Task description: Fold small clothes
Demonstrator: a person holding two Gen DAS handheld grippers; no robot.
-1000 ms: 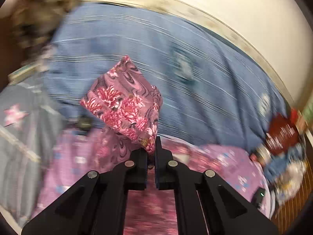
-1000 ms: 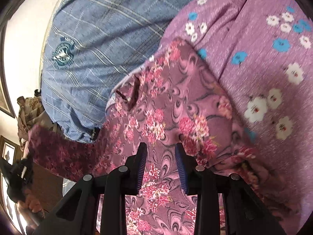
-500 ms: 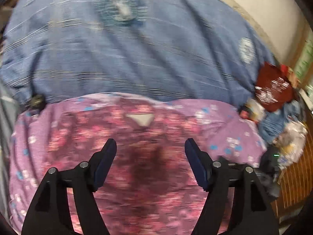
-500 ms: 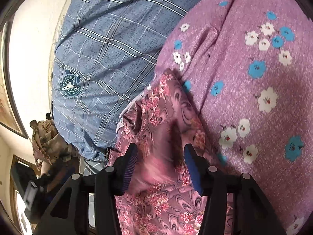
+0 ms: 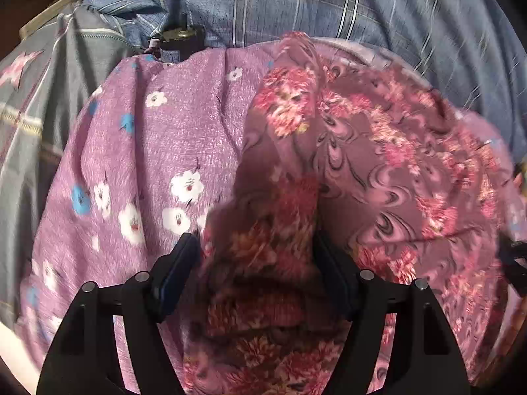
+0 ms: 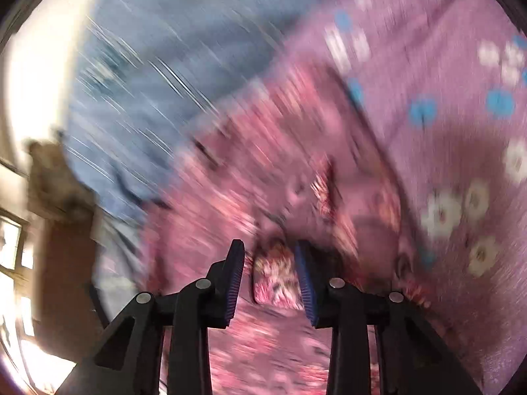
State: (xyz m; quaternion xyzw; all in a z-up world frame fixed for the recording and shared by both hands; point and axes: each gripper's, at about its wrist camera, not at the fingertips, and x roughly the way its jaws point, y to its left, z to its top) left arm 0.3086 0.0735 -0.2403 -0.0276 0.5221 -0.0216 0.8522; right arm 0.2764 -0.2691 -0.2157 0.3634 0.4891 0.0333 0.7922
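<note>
A small pink garment (image 5: 378, 171) with a red flower and swirl print lies on a purple floral cloth (image 5: 148, 151). My left gripper (image 5: 257, 247) is open, low over the garment's near left edge, with a raised fold of it between the fingers. In the blurred right wrist view the same garment (image 6: 263, 177) fills the middle. My right gripper (image 6: 270, 256) is open, with a bunched fold of the garment between its blue pads (image 6: 304, 283).
A blue plaid sheet (image 5: 329, 3) covers the bed behind the purple cloth (image 6: 461, 131). A grey cloth with a star print (image 5: 36, 98) lies at the left. A small dark object (image 5: 179, 41) sits at the purple cloth's far edge. A pale wall (image 6: 42, 49) shows at left.
My left gripper let go of the lifted garment corner, opened wide and dropped low over the garment's left edge. My right gripper opened wider and is moving fast, blurring its view.
</note>
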